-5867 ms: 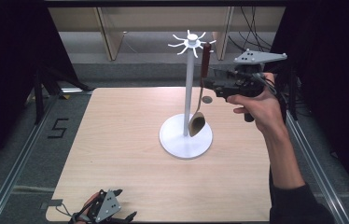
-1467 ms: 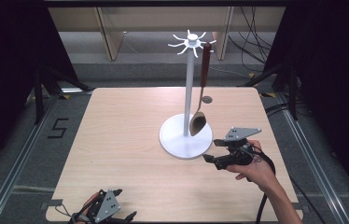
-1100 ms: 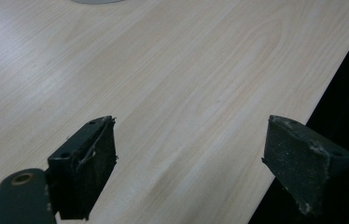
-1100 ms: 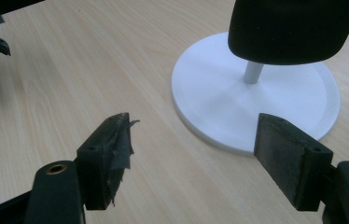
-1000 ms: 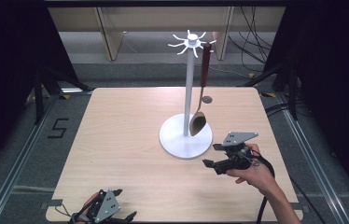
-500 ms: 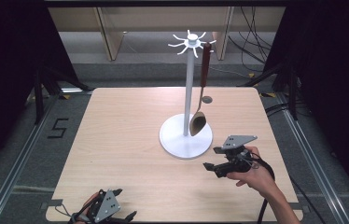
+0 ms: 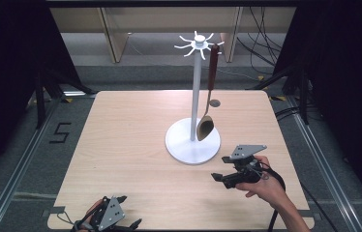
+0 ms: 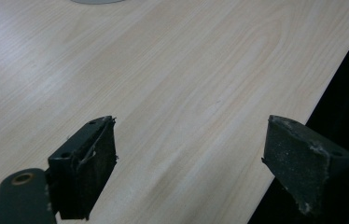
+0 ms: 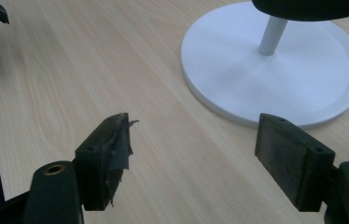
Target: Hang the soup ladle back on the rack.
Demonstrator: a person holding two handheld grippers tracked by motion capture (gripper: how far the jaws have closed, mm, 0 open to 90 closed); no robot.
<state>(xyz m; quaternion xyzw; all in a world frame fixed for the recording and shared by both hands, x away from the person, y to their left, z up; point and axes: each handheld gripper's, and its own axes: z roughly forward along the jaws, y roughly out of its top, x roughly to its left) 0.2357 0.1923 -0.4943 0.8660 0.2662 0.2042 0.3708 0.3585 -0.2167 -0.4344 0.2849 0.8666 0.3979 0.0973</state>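
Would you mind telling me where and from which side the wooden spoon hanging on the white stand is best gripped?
Probably the wooden spoon is best gripped on its slim straight handle, above the bowl. It hangs upright from a hook right of the white stand's pole, so come in level from the right, with the open right gripper.

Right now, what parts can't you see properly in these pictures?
- Left gripper: high view, its lower part is cut off by the bottom edge.
- Stand: right gripper view, its pole leaves the top edge.
- Spoon: high view, too small to see how its handle hooks on.
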